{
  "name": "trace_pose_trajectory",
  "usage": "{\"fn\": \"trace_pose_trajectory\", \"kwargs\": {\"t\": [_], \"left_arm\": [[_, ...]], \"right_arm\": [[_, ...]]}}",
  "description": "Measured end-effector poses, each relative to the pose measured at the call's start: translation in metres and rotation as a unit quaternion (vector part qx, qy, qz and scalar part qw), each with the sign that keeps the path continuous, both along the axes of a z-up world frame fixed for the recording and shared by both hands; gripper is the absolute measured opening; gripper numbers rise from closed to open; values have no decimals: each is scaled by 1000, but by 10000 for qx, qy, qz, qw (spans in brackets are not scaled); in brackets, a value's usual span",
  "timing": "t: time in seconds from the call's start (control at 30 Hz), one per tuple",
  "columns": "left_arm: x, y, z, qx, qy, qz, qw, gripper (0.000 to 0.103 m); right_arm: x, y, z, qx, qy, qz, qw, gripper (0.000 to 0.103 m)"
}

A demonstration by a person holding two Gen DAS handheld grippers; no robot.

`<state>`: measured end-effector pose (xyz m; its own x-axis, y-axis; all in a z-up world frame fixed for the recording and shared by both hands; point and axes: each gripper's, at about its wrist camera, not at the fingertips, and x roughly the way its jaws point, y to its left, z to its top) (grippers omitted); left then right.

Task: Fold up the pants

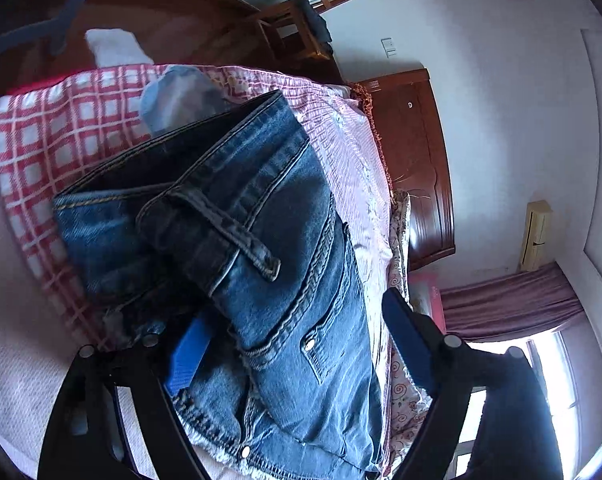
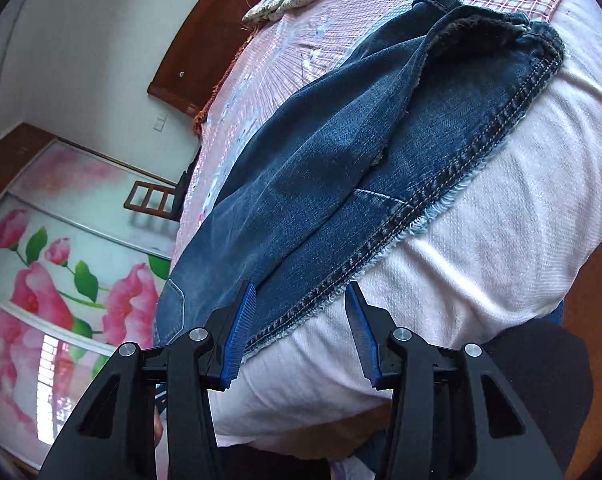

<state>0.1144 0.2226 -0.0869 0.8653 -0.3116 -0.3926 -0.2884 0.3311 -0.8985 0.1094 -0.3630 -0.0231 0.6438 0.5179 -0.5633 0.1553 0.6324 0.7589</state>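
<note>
No legible text — none anywhere

Left gripper (image 1: 301, 344): two black plastic arms w/ triangular cut-outs, each ending in a bright blue ribbed pad (image 1: 187, 356). Round silver screws (image 1: 451, 341) sit at the pivots, two per side. Far right of that view a dark shape, poss. a sleeve, too blurred to tell.

Right gripper (image 2: 301, 332): same build, matte black frame w/ hollow triangular windows, blue pads (image 2: 239, 338) w/ fine grooves on the inner faces, four shiny screw heads (image 2: 198, 334) across the linkage. Thin wiring, approx. between the left arms, barely shows.
</note>
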Motion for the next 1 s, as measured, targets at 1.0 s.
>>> {"fn": "trace_pose_trajectory", "kwargs": {"t": [1.0], "left_arm": [[-24, 1, 11, 2279, 282, -601, 9714, 13]], "right_arm": [[9, -128, 3, 1060, -20, -1936, 9753, 62]]}}
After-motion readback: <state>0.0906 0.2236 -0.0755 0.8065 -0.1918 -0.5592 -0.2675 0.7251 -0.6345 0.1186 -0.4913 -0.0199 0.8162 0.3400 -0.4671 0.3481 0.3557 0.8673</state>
